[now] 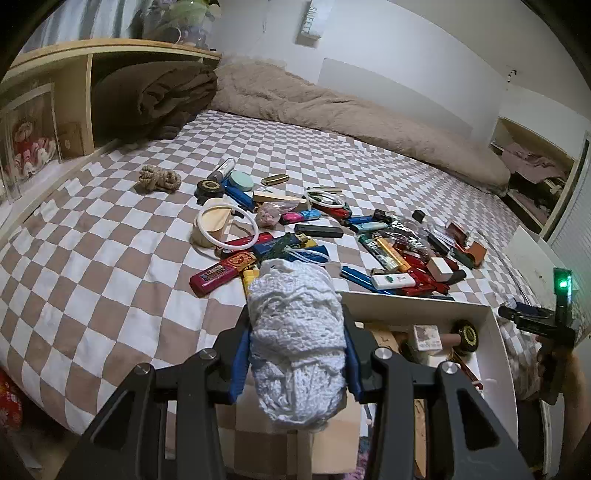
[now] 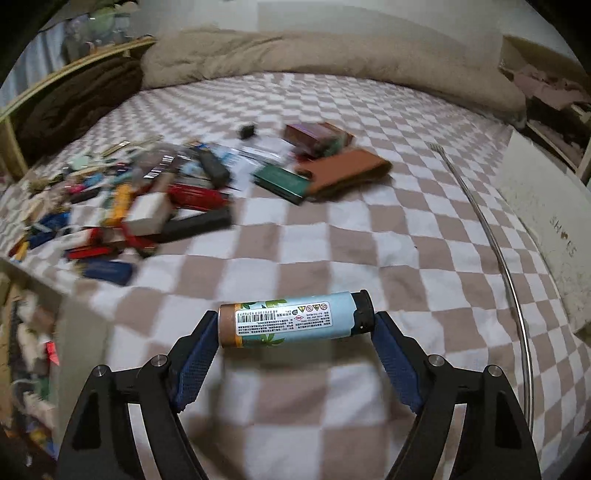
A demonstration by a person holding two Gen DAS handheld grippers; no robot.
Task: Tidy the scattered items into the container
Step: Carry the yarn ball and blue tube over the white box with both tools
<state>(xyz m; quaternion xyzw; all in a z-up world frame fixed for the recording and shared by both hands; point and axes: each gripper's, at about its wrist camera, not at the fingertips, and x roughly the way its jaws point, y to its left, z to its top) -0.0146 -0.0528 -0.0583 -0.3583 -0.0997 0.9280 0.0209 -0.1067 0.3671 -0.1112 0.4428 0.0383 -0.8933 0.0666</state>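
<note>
White yarn ball (image 1: pixel 295 354) clamped in left tool (image 1: pixel 295 365), beside box (image 1: pixel 495 332).

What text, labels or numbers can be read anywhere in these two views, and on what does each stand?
"SWEET": white hanging strip on the wall, letters running down it.
"SH" then two or three worn letters, unreadable: white box lid on the bed's right edge.
Barcode, warning symbols and small print: label of the blue lighter held by the right tool; too small to read.
Lighters and boxes in the pile: print too small or blurred.
</note>
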